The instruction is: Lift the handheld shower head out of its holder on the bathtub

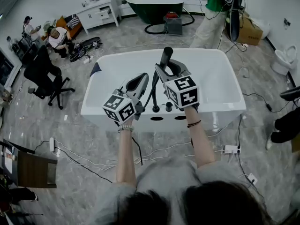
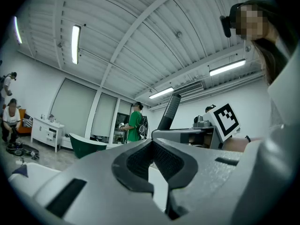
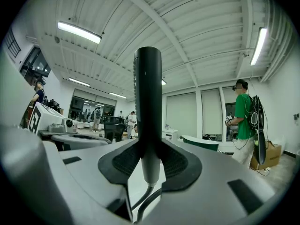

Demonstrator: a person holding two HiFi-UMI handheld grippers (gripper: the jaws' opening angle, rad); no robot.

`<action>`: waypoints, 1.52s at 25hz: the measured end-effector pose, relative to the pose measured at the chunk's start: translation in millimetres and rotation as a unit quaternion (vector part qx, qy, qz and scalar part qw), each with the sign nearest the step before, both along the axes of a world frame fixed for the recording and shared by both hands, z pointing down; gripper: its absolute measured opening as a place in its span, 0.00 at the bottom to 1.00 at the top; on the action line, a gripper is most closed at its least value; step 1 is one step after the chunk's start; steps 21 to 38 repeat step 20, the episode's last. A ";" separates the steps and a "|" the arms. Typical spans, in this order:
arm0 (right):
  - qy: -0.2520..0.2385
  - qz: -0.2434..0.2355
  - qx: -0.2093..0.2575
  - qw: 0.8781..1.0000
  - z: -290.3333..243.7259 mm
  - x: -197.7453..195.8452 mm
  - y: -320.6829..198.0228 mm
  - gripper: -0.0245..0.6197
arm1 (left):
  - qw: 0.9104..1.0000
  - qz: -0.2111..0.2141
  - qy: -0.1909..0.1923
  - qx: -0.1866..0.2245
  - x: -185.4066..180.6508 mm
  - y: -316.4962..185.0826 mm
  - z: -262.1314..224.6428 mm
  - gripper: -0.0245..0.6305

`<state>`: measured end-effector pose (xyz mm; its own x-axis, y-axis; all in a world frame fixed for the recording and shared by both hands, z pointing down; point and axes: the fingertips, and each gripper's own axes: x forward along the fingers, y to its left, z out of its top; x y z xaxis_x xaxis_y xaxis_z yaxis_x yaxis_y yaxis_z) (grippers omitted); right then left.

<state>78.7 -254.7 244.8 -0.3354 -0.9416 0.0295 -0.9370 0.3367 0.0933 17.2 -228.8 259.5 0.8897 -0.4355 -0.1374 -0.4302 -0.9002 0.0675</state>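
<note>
The black handheld shower head (image 1: 166, 55) stands upright over the white bathtub (image 1: 225, 78), held by its handle. My right gripper (image 1: 165, 70) is shut on that handle. In the right gripper view the shower head (image 3: 147, 102) rises between the pads, and its hose (image 3: 140, 200) hangs free from its lower end. The hose (image 1: 152, 93) runs down to the black fittings (image 1: 156, 108) on the near rim. My left gripper (image 1: 137, 84) hovers just left of it, shut on nothing. In the left gripper view the left gripper (image 2: 151, 144) has its tips together, with the shower head (image 2: 169, 111) beyond them.
A dark green bathtub (image 1: 154, 6) and a person in a green shirt (image 1: 213, 3) are at the back. A black office chair (image 1: 47, 76) stands to the left and a toilet (image 1: 286, 60) to the right. Cables and a power strip (image 1: 231, 149) lie on the floor by the tub.
</note>
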 end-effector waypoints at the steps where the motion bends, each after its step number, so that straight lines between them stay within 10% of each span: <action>1: -0.001 0.000 0.000 1.000 0.2 0.1 -0.2 0.24 | 1.000 0.000 -0.001 -0.001 0.3 -0.1 1.3 0.04; 38: -0.011 -0.004 -0.014 1.000 14.5 -2.8 -3.6 0.24 | 1.000 0.000 -0.021 -0.012 2.6 -0.1 12.5 0.04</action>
